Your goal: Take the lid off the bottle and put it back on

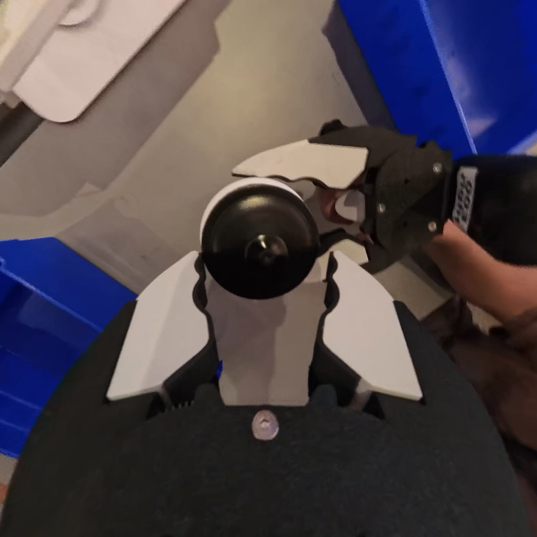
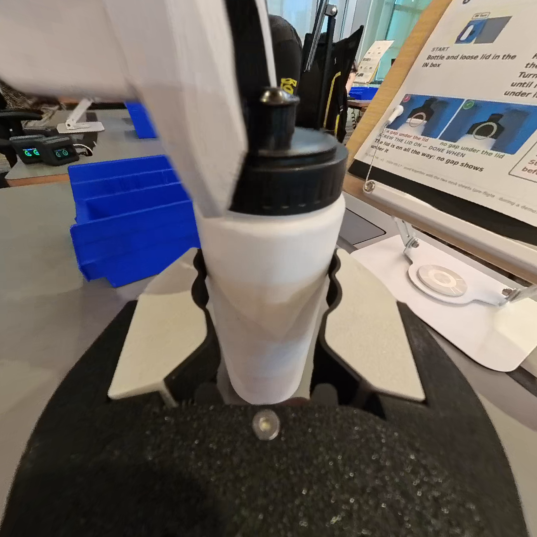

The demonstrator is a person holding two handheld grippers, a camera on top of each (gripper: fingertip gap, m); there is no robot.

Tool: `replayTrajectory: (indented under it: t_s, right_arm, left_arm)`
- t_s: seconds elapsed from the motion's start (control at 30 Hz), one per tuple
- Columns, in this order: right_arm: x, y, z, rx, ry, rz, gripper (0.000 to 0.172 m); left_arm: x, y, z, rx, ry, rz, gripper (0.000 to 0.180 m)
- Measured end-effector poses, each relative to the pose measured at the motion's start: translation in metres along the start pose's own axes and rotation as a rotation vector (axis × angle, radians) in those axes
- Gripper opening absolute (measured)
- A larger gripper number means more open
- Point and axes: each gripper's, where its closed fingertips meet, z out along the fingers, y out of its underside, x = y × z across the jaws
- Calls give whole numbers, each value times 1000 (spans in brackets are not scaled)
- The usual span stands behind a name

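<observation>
A white bottle [image 2: 270,276] with a black spouted lid [image 2: 290,174] screwed on stands upright on the grey table. My right gripper [image 2: 266,261] is shut on the bottle's body, with both pads against its sides. In the left wrist view I look straight down on the lid [image 1: 255,232], with the bottle's white shoulder [image 1: 247,186] behind it. My left gripper [image 1: 266,258] straddles the lid from above and is open: table shows between the lid and the right-hand pad [image 1: 334,270]. One of its white fingers [image 2: 189,116] lies against the lid's left side in the right wrist view. The right gripper's fingers [image 1: 305,162] reach in from the right.
A blue bin [image 2: 130,218] stands left of the bottle, and blue bins [image 1: 43,319] [image 1: 436,72] flank it from above. An instruction board [image 2: 450,116] on a white stand base [image 2: 436,319] is at the right. A person's forearm [image 1: 479,276] holds the right gripper.
</observation>
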Motion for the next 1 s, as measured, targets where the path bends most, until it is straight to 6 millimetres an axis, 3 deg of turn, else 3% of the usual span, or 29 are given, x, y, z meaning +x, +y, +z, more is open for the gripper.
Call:
replayTrajectory:
  t_s: [0.07, 0.13, 0.2, 0.27, 0.4, 0.57, 0.67, 0.8, 1.0]
  right_arm:
    - [0, 0, 0, 5, 0, 3, 81]
    - [1, 0, 0, 14, -5, 10, 81]
    - [1, 0, 0, 19, -14, 13, 81]
    - [1, 0, 0, 17, -20, 12, 81]
    - [1, 0, 0, 24, -22, 13, 81]
    - [1, 1, 0, 19, -21, 17, 81]
    - [2, 1, 0, 21, -20, 23, 81]
    - [2, 1, 1, 16, -17, 21, 81]
    - [3, 1, 2, 9, 13, 18, 81]
  left_arm:
    - [-2, 5, -6, -26, 26, 152, 81]
    - [-20, 1, -15, -15, -108, 423, 82]
    - [-29, -1, -22, -19, -216, 711, 95]
    - [-25, 2, -21, -45, -182, 864, 76]
    - [-8, -8, -18, -51, -13, 898, 91]
    - [-12, -19, -5, -72, 16, 999, 88]
    - [-8, -17, 6, -107, 95, 1028, 85]
    - [-8, -11, 7, -177, 116, 1053, 76]
    - [-8, -10, 7, -187, 47, 781, 76]
